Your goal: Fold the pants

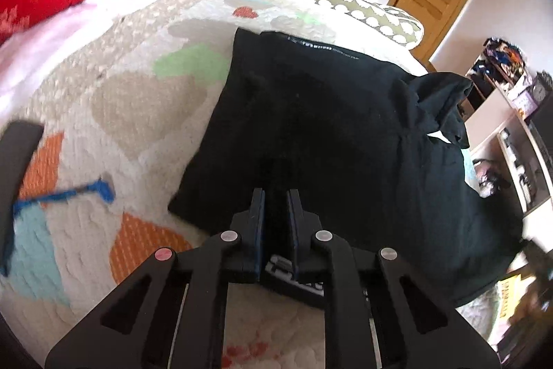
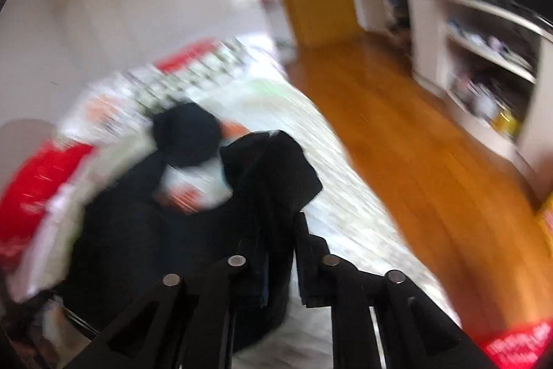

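Pants (image 1: 311, 113) fill the frame's centre on the bed (image 1: 138, 99); left gripper (image 1: 276, 196) and right gripper (image 2: 276, 223) jaws both pinch their black cloth.

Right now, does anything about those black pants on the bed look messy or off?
Yes. The pants lie mostly flat, but their right-hand edge is bunched and lifted, with the right gripper pinching a fold.

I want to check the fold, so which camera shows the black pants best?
The left wrist view: it is sharp and shows the black pants spread across the patterned blanket, the left gripper shut on their near edge. The right wrist view is motion-blurred, showing only bunched fabric in the right gripper.
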Available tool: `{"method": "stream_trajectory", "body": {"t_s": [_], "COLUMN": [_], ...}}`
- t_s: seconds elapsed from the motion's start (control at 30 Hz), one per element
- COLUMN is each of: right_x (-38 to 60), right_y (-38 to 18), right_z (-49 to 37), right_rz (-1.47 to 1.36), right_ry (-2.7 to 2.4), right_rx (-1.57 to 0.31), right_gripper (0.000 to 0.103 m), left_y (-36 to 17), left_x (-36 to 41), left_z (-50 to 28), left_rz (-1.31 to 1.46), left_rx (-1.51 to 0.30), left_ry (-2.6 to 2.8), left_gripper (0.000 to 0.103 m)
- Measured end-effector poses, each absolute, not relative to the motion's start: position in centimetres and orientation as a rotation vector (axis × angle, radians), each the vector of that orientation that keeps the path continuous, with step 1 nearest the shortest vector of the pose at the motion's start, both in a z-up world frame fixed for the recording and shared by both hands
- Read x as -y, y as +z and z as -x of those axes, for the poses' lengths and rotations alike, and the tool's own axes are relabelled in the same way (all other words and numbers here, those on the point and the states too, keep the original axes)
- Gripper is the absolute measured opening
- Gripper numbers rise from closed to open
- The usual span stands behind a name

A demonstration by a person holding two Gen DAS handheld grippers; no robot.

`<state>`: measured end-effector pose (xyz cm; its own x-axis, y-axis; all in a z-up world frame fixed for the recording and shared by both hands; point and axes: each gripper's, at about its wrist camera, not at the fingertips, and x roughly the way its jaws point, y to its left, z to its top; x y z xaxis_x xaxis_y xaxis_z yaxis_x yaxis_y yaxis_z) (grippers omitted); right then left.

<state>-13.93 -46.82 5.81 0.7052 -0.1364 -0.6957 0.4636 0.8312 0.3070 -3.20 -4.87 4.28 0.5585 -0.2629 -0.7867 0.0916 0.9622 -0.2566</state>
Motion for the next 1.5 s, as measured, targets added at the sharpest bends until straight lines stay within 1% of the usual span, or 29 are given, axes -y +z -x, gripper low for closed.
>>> {"method": "stream_trajectory", "body": {"t_s": [0.03,0.07,0.1,0.13,0.17,0.23,0.27,0.3,0.4,0.43,0.47,0.53,0.6,0.67,0.7,0.73,0.77,0.8,0.83,0.87,1.0,1.07,1.13,1.27,1.37,1.43,1.5], "right_x": [47.6,48.4,49.0,49.6,50.5,51.6,52.4,52.8,52.9,52.9,52.6,52.0,51.7,51.5,51.5,51.4,51.2,51.0,50.8,50.5,48.8,47.8,46.9,45.6,46.2,46.6,46.8], "right_y": [4.7,3.7,3.3,3.1,2.8,2.7,2.4,2.1,1.4,0.9,0.5,-0.1,-0.4,-0.6,-0.7,-0.8,-0.7,-0.7,-0.6,-0.5,1.5,2.9,4.3,4.8,2.9,2.6,3.6], "right_z": [14.3,14.9,15.6,16.0,16.9,17.9,18.2,18.7,18.0,18.0,17.5,17.0,16.7,16.5,16.5,16.3,16.0,15.8,15.6,15.4,15.7,16.1,16.9,18.6,19.3,19.9,20.5], "right_rz": [-0.512,-0.536,-0.552,-0.568,-0.587,-0.618,-0.644,-0.659,-0.686,-0.692,-0.699,-0.708,-0.705,-0.702,-0.701,-0.699,-0.685,-0.67,-0.663,-0.658,-0.605,-0.573,-0.548,-0.472,-0.442,-0.45,-0.476], "right_ry": [-0.361,-0.374,-0.388,-0.405,-0.433,-0.461,-0.466,-0.459,-0.417,-0.41,-0.399,-0.382,-0.375,-0.373,-0.372,-0.366,-0.338,-0.314,-0.291,-0.276,-0.24,-0.214,-0.181,-0.202,-0.263,-0.281,-0.278], "right_rx": [-0.769,-0.793,-0.794,-0.787,-0.774,-0.756,-0.748,-0.745,-0.758,-0.764,-0.769,-0.776,-0.786,-0.795,-0.8,-0.805,-0.807,-0.803,-0.795,-0.783,-0.73,-0.717,-0.707,-0.746,-0.832,-0.844,-0.8], "right_gripper": [0.018,0.019,0.02,0.025,0.034,0.043,0.043,0.043,0.043,0.043,0.044,0.046,0.048,0.048,0.048,0.048,0.042,0.033,0.021,0.017,0.015,0.015,0.015,0.015,0.015,0.015,0.015], "left_y": [4.2,4.2,4.1,4.1,4.0,3.7,3.5,3.4,2.9,2.8,2.8,2.8,2.6,2.2,2.3,2.5,2.4,2.3,2.4,2.6,5.4,7.2,8.0,5.6,3.0,3.4,4.4], "left_x": [4.8,4.7,4.4,4.2,4.0,3.7,3.7,3.6,3.3,3.4,3.6,4.2,4.8,5.3,5.3,5.3,5.3,5.2,5.0,5.0,3.8,2.3,0.7,-1.0,-1.8,-2.5,-2.8], "left_z": [3.5,3.8,4.1,4.3,4.4,4.9,5.2,5.2,5.1,4.9,4.7,3.7,2.8,1.9,1.7,1.7,1.5,1.3,1.4,1.5,3.5,5.1,6.2,7.5,7.7,8.3,8.7], "left_rz": [0.193,0.194,0.204,0.216,0.23,0.261,0.264,0.265,0.313,0.328,0.335,0.33,0.322,0.318,0.317,0.32,0.343,0.362,0.375,0.371,0.345,0.313,0.29,0.235,0.269,0.275,0.26], "left_rx": [-0.959,-0.961,-0.962,-0.966,-0.969,-0.981,-0.984,-0.983,-0.992,-0.996,-0.997,-0.995,-1.007,-1.015,-1.012,-0.999,-1.01,-1.023,-1.02,-1.015,-0.954,-0.915,-0.898,-0.958,-1.024,-0.997,-0.971], "left_ry": [-0.208,-0.207,-0.211,-0.211,-0.216,-0.229,-0.213,-0.196,-0.171,-0.171,-0.179,-0.19,-0.187,-0.184,-0.18,-0.177,-0.214,-0.23,-0.224,-0.228,-0.234,-0.22,-0.189,-0.152,-0.13,-0.115,-0.091], "left_gripper": [0.017,0.019,0.024,0.035,0.041,0.064,0.068,0.071,0.073,0.078,0.08,0.081,0.086,0.086,0.074,0.037,0.024,0.02,0.017,0.016,0.015,0.015,0.014,0.015,0.022,0.034,0.045]}}
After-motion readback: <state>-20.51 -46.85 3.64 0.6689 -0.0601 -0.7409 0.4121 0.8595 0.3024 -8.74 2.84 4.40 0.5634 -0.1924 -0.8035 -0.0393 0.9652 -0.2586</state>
